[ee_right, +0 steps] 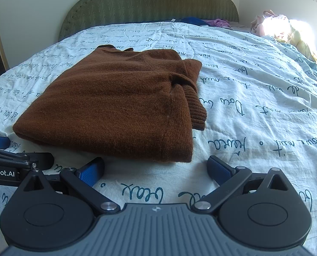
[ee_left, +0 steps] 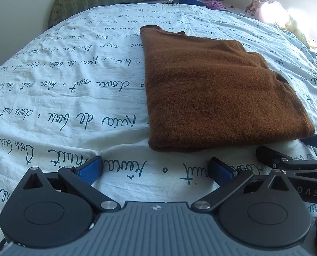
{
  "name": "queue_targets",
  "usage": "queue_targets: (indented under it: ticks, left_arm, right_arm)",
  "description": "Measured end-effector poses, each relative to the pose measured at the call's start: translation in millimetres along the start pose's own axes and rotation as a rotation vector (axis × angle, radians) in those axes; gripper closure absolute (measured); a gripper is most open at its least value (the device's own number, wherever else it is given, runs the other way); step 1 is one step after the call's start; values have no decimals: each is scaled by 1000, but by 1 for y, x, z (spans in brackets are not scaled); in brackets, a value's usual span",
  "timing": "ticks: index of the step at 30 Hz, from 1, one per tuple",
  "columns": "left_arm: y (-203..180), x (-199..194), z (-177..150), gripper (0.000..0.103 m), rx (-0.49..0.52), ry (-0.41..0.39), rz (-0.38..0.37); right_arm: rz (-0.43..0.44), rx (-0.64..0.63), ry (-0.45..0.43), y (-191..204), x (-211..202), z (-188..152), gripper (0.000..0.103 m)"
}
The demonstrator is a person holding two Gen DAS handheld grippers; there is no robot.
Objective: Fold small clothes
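A brown knit sweater (ee_left: 211, 89) lies folded into a flat rectangle on the bed, with a ribbed cuff (ee_right: 197, 111) sticking out at its right side. My left gripper (ee_left: 156, 168) stands open just in front of the sweater's near edge, nothing between its blue pads (ee_left: 90, 168). My right gripper (ee_right: 156, 168) is open too, just short of the sweater's near right corner, holding nothing. Each gripper shows at the edge of the other's view: the right gripper (ee_left: 295, 155) and the left gripper (ee_right: 17, 157).
The bed cover (ee_left: 73, 98) is white with dark handwritten script. A green padded headboard (ee_right: 149, 4) stands at the far end. Loose clothes (ee_right: 273, 23) lie piled at the far right in bright sunlight; blue and purple garments (ee_right: 203, 22) lie by the headboard.
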State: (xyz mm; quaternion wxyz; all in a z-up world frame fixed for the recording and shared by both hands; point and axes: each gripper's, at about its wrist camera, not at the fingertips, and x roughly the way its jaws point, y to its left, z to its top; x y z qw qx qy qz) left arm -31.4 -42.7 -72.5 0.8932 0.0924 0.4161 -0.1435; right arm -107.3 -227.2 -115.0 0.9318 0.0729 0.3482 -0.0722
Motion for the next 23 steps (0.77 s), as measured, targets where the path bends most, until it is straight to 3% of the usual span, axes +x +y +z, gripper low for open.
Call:
queue_targets:
  ticks: [23]
  left_arm:
    - [0, -1, -3, 0, -8, -30, -4]
  right_arm:
    - [0, 1, 0, 0, 0, 0, 0]
